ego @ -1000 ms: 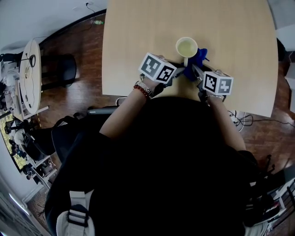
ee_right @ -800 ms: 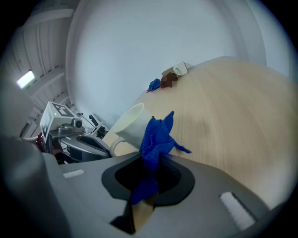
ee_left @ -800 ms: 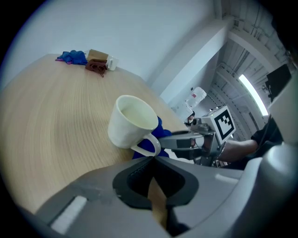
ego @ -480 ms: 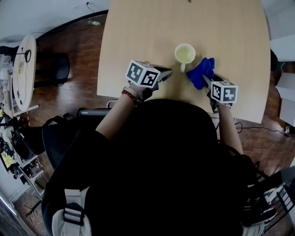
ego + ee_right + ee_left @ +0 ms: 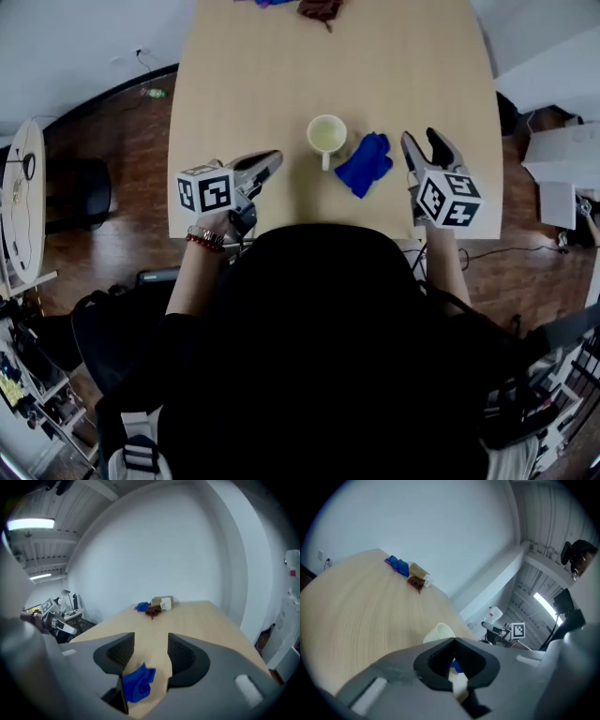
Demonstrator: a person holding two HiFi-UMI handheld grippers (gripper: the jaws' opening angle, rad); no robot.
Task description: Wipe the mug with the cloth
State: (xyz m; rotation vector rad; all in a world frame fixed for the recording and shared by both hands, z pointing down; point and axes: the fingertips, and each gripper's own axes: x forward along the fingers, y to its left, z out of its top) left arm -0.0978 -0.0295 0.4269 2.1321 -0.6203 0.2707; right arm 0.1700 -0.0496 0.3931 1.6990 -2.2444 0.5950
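Blue cloth (image 5: pixel 364 164) beside mug (image 5: pixel 326 134), clutter (image 5: pixel 321 9) far off, left tongs (image 5: pixel 273 157) closed, right tongs (image 5: pixel 422 139) just parted, both empty

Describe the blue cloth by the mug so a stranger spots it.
On the pale wooden table, find the cream mug near the person's edge. The cloth lies crumpled just right of it, bright blue, far from the other blue thing at the far end.

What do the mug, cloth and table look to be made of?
Mug: probably glazed ceramic. It is pale cream and smooth, with a thick wall and a moulded handle.
Cloth: soft fabric, maybe microfibre. It is bright blue and matte, lying in crumpled folds.
Table: light wood or a wood-look laminate, and I cannot tell which. It shows fine straight grain and an even satin surface.
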